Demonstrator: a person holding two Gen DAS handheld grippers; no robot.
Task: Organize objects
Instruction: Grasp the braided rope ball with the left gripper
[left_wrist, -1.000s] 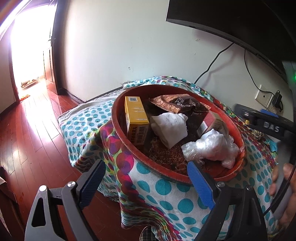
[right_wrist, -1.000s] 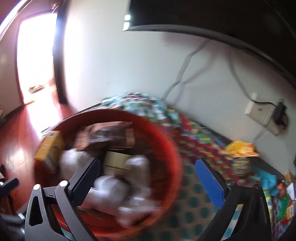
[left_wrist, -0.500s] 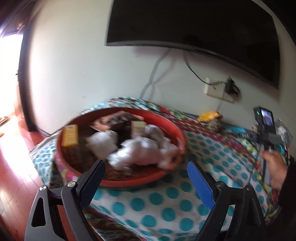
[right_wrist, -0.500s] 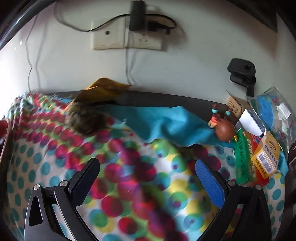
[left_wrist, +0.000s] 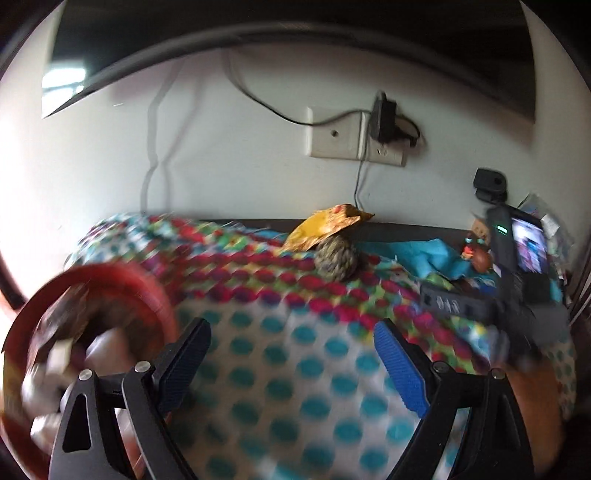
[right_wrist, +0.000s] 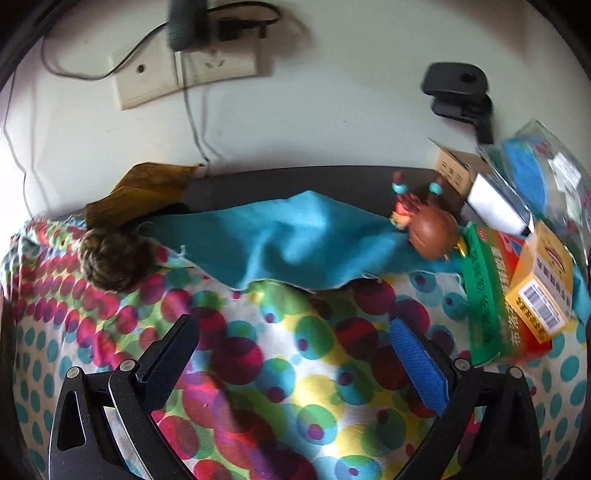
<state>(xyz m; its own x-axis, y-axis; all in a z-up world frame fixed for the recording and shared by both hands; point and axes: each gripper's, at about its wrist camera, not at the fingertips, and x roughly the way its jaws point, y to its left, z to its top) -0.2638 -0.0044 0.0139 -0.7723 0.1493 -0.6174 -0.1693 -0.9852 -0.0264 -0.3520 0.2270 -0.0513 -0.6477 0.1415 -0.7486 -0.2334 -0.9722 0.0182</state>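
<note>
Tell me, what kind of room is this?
Probably a room in a home: a dark flat screen hangs on the white wall above a wall socket, and a table under a bright dotted cloth holds medicine boxes and a small toy.

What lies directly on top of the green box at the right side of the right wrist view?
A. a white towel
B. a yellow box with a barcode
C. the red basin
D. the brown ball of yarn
B: the yellow box rests across the green box, barcode facing the camera.
</note>
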